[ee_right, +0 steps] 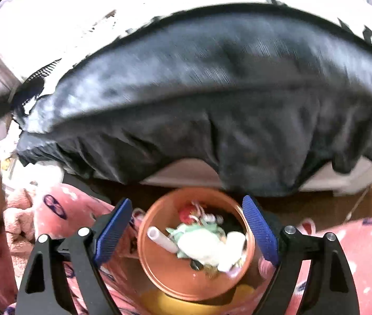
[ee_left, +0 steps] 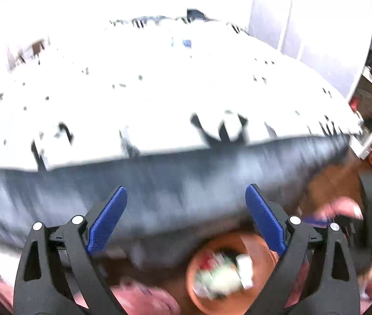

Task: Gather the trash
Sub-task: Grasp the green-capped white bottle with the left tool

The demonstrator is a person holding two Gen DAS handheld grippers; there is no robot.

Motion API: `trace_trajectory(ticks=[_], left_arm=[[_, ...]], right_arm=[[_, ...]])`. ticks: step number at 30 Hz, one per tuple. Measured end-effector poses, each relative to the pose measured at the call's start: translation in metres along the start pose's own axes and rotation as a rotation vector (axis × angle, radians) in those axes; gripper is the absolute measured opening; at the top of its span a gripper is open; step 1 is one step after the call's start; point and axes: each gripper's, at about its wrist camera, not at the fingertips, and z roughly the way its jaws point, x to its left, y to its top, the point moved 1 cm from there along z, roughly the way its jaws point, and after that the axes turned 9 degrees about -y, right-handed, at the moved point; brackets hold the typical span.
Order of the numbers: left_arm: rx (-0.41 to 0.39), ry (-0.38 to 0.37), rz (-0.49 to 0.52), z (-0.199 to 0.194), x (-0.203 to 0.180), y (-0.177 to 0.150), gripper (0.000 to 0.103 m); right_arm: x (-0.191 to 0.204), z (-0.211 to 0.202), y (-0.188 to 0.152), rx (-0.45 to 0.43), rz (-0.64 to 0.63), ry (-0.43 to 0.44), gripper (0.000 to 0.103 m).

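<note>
Your left gripper (ee_left: 186, 210) is spread wide, nothing between the blue pads (ee_left: 107, 220); it points at the dark bed cover (ee_left: 172, 183), image motion-blurred. Your right gripper (ee_right: 187, 225) is also wide and empty, both fingers straddling the orange bin (ee_right: 159, 270) from above, not touching it. Trash (ee_right: 212, 244) sits inside the bin: crumpled white and green paper, a white tube, something red. In the left view the bin (ee_left: 259, 246) shows low between the fingers. Pink patterned fabric (ee_right: 356, 249) flanks the bin on both sides.
</note>
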Motion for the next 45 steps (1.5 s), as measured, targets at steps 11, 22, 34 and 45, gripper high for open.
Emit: trace_trajectory(ticks=[11, 22, 34, 45], left_arm=[[0.015, -0.02, 0.008, 0.139, 0.043, 0.179, 0.09], [0.175, 0.039, 0.011, 0.239, 0.05, 0.21, 0.055], [0.001, -0.128, -0.082, 0.146, 0.055, 0.187, 0.051], [-0.132, -0.133, -0.092, 0.011, 0.071, 0.088, 0.05]], right_arm=[[-0.009, -0.024, 0.02, -0.06, -0.001, 0.014, 0.087], [-0.037, -0.003, 0.026, -0.012, 0.077, 0.004, 0.087], [-0.014, -0.035, 0.046, -0.115, -0.042, 0.037, 0.087], [0.036, -0.074, 0.182, -0.383, -0.279, -0.006, 0.087]])
